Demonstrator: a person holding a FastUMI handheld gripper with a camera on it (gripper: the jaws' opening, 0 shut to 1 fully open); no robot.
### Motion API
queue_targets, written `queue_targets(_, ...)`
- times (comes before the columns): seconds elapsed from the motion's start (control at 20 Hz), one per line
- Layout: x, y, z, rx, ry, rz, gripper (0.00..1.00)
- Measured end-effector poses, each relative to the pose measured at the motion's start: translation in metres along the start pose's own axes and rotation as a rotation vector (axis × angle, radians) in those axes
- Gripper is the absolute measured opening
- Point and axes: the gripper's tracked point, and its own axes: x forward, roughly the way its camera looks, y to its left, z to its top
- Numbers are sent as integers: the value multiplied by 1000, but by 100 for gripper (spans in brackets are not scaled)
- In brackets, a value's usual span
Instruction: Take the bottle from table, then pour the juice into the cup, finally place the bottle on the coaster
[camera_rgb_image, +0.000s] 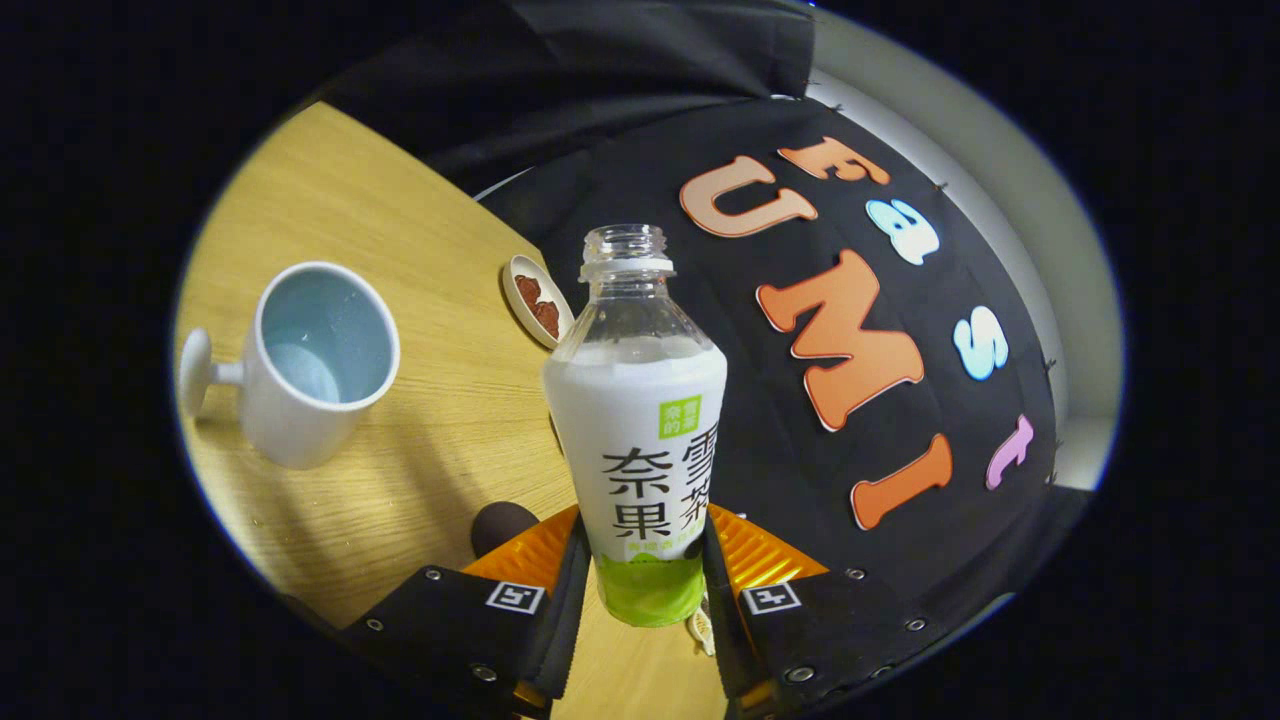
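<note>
An uncapped clear bottle (640, 440) with a white and green label and pale juice inside stands upright between my fingers. My gripper (640, 590) is shut on its lower body, one finger pressing each side. The bottle looks lifted off the wooden table (440, 420), and the whole view is tilted. A white cup (315, 365) with a pale blue inside and a knob handle stands on the table, beyond and to the left of my fingers. A small dark round thing (500, 527), perhaps the coaster, lies just left of the left finger, partly hidden by it.
A small white dish (537, 300) with reddish-brown pieces sits on the table behind the bottle, near the black cloth wall (880, 430). The wall rises close behind and to the right of the bottle.
</note>
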Motion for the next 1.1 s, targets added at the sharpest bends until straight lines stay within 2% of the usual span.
queue_targets(0.2, 2, 7, -1, 203, 5, 61, 57)
queue_targets(0.35, 5, 8, -4, 321, 15, 67, 57)
queue_targets(0.65, 9, 24, -11, 593, 28, 130, 58)
queue_targets(1.1, 7, 32, -17, 765, 75, 146, 57)
